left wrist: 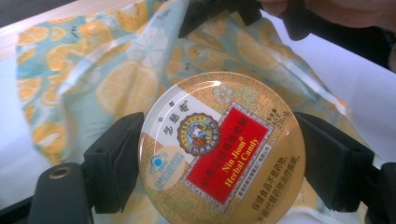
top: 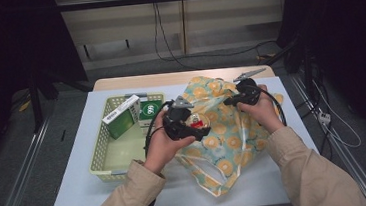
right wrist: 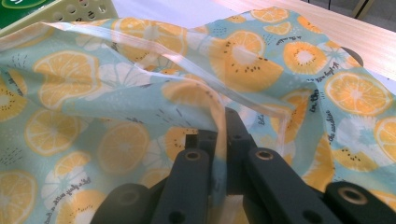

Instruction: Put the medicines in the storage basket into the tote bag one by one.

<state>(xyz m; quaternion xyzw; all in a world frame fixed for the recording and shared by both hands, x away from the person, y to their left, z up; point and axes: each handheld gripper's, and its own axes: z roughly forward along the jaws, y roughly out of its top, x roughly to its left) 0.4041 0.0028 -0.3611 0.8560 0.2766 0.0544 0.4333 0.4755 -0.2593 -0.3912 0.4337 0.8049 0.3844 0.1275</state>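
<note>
A round gold candy tin (left wrist: 219, 149) with a red label sits clamped between the jaws of my left gripper (left wrist: 219, 161), pads pressing both sides. In the high view that left gripper (top: 195, 124) holds the tin (top: 198, 123) over the orange-print fabric bag (top: 223, 129) at mid-table. My right gripper (top: 231, 100) is at the bag's far edge, shut on its white-trimmed rim. The right gripper view shows the bag fabric (right wrist: 140, 107) pinched between the right gripper's (right wrist: 219, 140) closed jaws and lifted.
A pale yellow perforated basket (top: 107, 162) stands at the left on the white table (top: 78, 192), holding a white-green box (top: 121, 117) and a green box (top: 150, 112). The table's wooden far edge and cables lie behind.
</note>
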